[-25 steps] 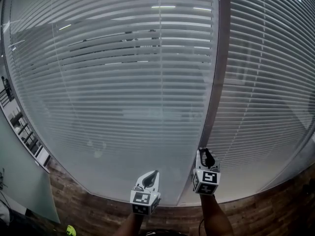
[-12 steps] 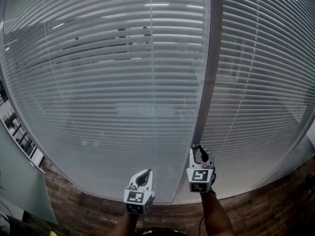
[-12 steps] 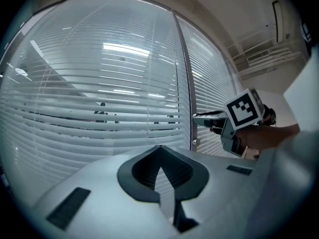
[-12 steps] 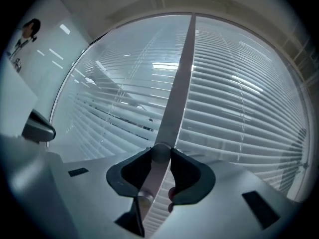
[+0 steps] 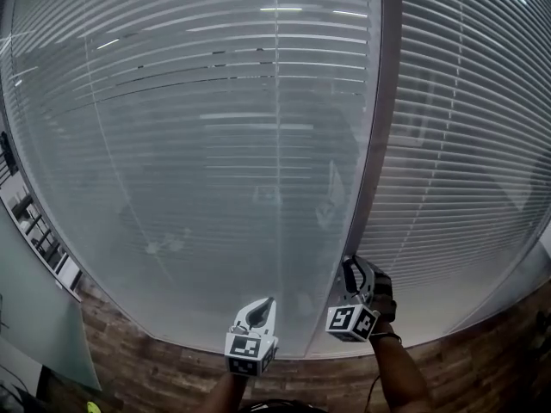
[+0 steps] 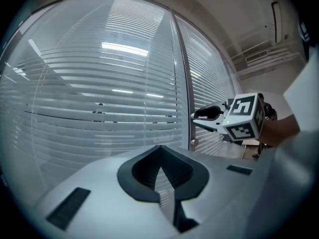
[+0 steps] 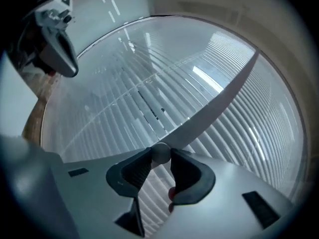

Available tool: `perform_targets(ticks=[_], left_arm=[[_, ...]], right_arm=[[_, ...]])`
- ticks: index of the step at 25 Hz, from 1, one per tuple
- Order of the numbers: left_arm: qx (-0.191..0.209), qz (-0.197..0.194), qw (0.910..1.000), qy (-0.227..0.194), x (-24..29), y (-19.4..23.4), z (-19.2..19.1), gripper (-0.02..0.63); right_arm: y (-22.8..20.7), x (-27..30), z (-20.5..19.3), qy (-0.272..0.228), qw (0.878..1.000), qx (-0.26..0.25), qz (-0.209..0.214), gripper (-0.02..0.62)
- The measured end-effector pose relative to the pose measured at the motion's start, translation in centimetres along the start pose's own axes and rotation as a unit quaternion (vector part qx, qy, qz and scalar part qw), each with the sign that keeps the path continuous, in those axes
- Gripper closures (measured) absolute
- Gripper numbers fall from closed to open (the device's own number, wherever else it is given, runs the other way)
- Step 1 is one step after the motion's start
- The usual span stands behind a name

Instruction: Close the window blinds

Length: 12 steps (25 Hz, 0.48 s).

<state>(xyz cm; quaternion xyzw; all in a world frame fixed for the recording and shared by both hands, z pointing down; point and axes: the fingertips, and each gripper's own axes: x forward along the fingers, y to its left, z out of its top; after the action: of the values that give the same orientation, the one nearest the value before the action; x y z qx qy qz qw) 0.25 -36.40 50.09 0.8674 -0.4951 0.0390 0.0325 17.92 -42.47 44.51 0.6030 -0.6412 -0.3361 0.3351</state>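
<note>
The right gripper (image 5: pixel 357 275) is clamped on a small round knob (image 7: pixel 160 152) set low on the post (image 5: pixel 375 144) between the two window panes. The left gripper (image 5: pixel 262 310) is clenched on nothing and hangs just beside it, clear of the glass. The blinds (image 5: pixel 198 127) fill both panes. In the left pane most slats read as tilted flat, with a few dark gaps high up, so the closing appears well advanced but not finished. Recommended: hold the pinch square on the knob, roll the wrist about the knob's own axis without pulling outward, and stop once the upper gaps vanish or the knob resists. Forcing it risks slipping off so small a part. Only the right gripper view shows the knob seated between the pads. The head view does not show it plainly but gives the whole spread of slats. The left gripper view shows the right gripper side-on at the post.
</note>
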Motion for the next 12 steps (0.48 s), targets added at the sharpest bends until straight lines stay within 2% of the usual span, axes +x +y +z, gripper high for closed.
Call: perform_targets(ticks=[4, 9, 12], left_arm=[[0.001, 0.002, 1.0, -0.003, -0.09, -0.27, 0.7, 0.606], [0.004, -0.011, 0.9999, -0.009, 0.26, -0.8, 0.54, 0.606], [0.001, -0.01, 0.9999, -0.007, 0.31, -0.77, 0.35, 0.606]], right_arm=[[0.28, -0.07, 0.03, 0.006, 0.994, -0.113, 0.007, 0.468], [0.5, -0.05, -0.1, 0.009, 0.975, -0.219, 0.016, 0.468], [0.6, -0.02, -0.09, 0.003, 0.964, -0.264, 0.014, 0.468]])
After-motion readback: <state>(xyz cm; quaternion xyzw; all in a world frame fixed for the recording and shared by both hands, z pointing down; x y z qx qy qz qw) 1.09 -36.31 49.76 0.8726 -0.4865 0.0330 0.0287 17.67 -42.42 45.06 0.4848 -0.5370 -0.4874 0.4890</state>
